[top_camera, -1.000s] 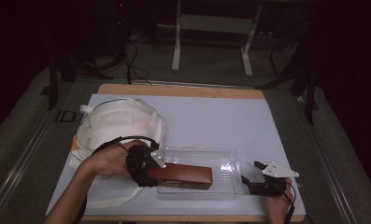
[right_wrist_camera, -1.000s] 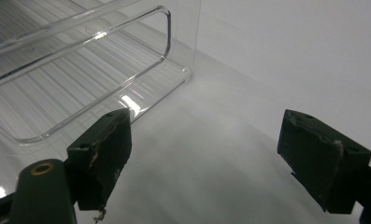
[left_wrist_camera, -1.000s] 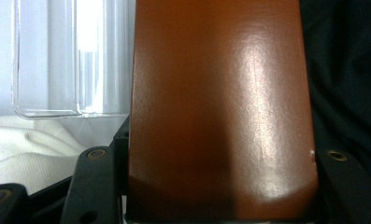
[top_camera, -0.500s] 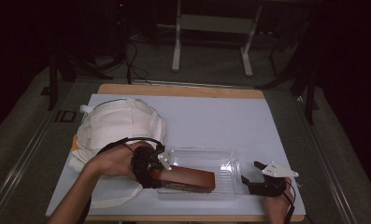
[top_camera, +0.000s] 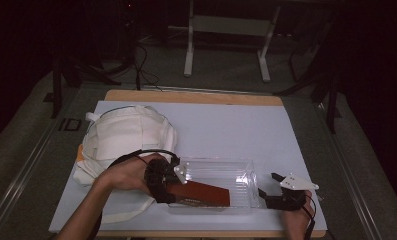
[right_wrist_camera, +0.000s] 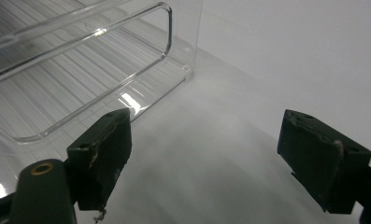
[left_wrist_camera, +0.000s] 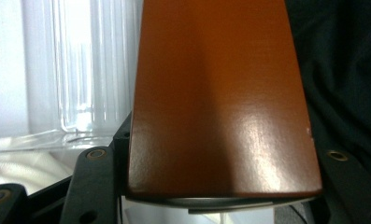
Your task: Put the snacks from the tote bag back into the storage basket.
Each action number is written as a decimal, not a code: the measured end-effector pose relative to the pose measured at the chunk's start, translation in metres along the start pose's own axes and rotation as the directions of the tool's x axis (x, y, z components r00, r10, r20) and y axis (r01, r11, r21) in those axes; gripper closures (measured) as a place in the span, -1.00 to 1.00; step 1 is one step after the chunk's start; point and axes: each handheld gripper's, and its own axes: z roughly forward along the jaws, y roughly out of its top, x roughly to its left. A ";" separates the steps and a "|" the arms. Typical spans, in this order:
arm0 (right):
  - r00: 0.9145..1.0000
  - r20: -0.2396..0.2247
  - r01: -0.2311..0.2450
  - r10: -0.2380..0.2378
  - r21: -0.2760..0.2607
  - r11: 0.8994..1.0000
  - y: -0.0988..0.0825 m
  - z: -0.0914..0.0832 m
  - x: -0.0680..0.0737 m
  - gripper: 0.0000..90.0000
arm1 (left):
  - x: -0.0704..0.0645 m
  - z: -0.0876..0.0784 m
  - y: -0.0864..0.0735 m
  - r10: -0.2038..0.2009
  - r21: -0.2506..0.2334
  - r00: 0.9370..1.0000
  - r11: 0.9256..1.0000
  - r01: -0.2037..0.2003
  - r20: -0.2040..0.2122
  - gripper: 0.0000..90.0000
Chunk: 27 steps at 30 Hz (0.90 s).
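From the high view, your left gripper (top_camera: 172, 186) has its jaws clamped on the brown box (top_camera: 201, 194), held low over the near side of the clear tray (top_camera: 236, 172), probably to lay it inside. The white cloth bag (top_camera: 121, 137) lies just behind your left hand. In the left gripper view, the box (left_wrist_camera: 220, 102) hides the way ahead. In the right gripper view, your right gripper (right_wrist_camera: 220, 161) rests on the surface, jaws wide apart on nothing, beside the tray's corner (right_wrist_camera: 167, 28), likely ready to steady it.

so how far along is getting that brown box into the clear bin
Done: the left gripper is clamped on the brown box, already over the clear bin. In hand: lowering it in. Left: letting go. The right gripper waits open beside the bin's end.
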 end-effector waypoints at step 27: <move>1.000 -0.015 -0.009 0.009 -0.010 1.000 0.000 -0.001 -0.002 -0.61 | -0.002 0.004 0.026 -0.006 -0.011 1.000 1.000 0.006 0.011 -0.09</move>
